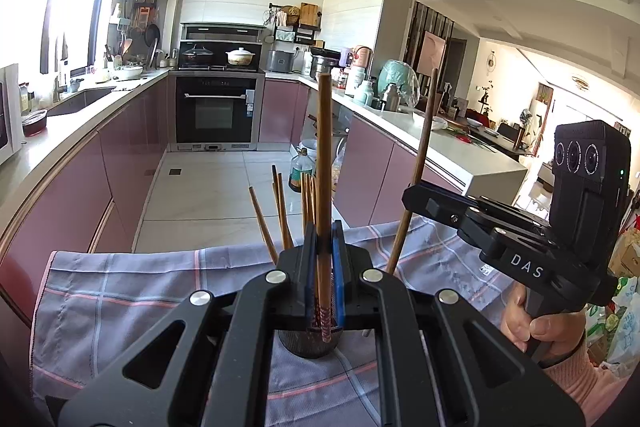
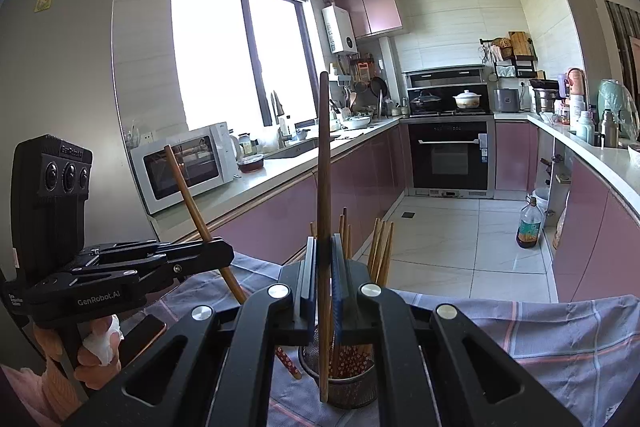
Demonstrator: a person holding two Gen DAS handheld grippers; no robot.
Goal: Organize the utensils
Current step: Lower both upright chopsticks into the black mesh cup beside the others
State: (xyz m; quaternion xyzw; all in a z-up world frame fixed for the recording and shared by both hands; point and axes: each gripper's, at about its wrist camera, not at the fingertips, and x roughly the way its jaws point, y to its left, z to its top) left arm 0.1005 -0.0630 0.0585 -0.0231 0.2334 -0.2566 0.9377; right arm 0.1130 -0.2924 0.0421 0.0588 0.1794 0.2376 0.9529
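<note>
Each hand carries one chopstick, and both sets of jaws are closed on their sticks. The left gripper (image 1: 323, 259) pinches a light brown chopstick (image 1: 324, 163) that stands nearly upright, its patterned lower end hanging just over the mouth of the metal holder (image 1: 310, 345). The right gripper (image 2: 323, 267) clamps a darker chopstick (image 2: 322, 167), also close to vertical, its lower end reaching down in front of the mesh wall of the same holder (image 2: 340, 387) (whether the tip is inside the rim or just outside it I cannot tell).

The holder sits on a checked cloth (image 1: 120, 291) spread over the surface, and a bundle of chopsticks (image 2: 380, 251) already stands in it, leaning against its far side. So most of the sorting looks done. What remains, as I judge it, is to lower these two sticks into the holder and let go. No loose chopsticks are visible on the cloth, though the grippers hide much of it.
</note>
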